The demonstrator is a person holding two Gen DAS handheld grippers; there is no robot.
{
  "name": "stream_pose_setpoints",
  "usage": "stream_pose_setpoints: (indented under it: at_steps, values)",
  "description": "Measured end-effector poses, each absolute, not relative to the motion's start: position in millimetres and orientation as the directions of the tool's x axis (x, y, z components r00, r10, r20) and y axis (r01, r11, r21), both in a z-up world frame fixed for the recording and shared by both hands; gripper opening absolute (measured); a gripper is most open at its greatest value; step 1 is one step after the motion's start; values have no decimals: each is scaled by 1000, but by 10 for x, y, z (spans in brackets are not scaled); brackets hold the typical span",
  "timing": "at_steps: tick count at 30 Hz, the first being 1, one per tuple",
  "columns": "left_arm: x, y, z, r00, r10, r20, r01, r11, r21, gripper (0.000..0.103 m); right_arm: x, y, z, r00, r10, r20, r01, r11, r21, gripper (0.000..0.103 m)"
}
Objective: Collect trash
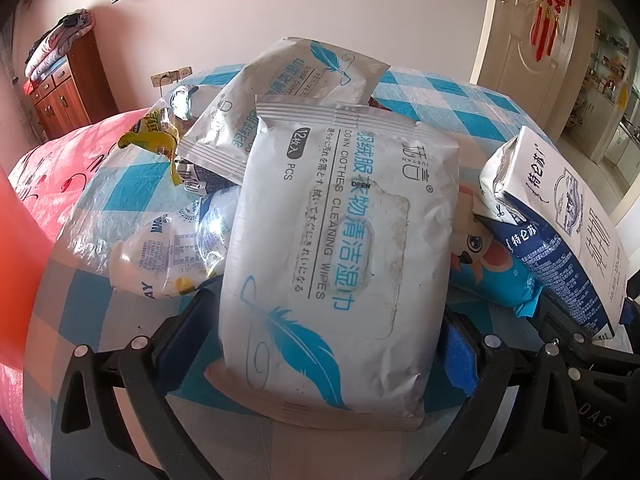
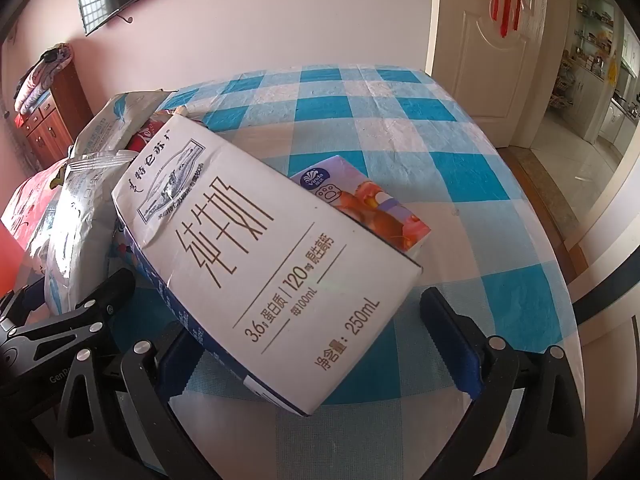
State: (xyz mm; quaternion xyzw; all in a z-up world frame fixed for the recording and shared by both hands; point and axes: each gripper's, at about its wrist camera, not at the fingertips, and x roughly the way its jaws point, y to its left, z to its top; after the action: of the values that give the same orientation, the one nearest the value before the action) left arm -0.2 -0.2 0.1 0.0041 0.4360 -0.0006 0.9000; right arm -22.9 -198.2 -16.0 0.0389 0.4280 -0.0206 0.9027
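1. left gripper (image 1: 320,344): jaws spread wide, released. a wipes packet (image 1: 336,248) lies between the fingers (image 1: 182,332), its near end reaching back past the pads; whether the pads touch its sides cannot be told.
2. right gripper (image 2: 312,340): jaws spread wide, released. a milk carton (image 2: 264,256) lies tilted between them, the left pad just beside its dark blue side, the right pad clearly apart from its bottom corner.
3. around the wipes packet: a second wipes packet (image 1: 288,96) behind it, a crumpled yellow wrapper (image 1: 156,136) and a small plastic bottle (image 1: 160,256) to the left, a blue tissue pack (image 1: 492,264) on the right under the carton's end.
4. around the milk carton: a small tissue pack (image 2: 372,204) just behind it, partly covered.
5. surface: all trash sits heaped on a checked tablecloth (image 2: 400,120).
6. step in hand, judged: start of collecting; each gripper is lined up on its first piece, nothing yet lifted.
7. next move, judged: close on the packet and the carton. the packet is soft and will crumple; the carton needs the right pad brought in to grip squarely.
8. edges and room: open cloth lies right of and beyond the carton; the table edge curves away at far right. the two grippers work close side by side, and the left side is crowded with litter.
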Motion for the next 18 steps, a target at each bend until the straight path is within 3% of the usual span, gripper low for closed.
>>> stream_pose_setpoints:
  at_steps: [7, 18]
  values:
    - [-27, 28, 7, 616, 2, -788, 3, 1000, 5, 99, -265, -1917, -173, 612, -45, -789, 67, 998, -5, 98]
    - [-386, 139, 130, 649, -4, -761, 26, 1000, 17, 99, -598, -1841, -163, 612, 6, -791, 33, 999, 34, 98]
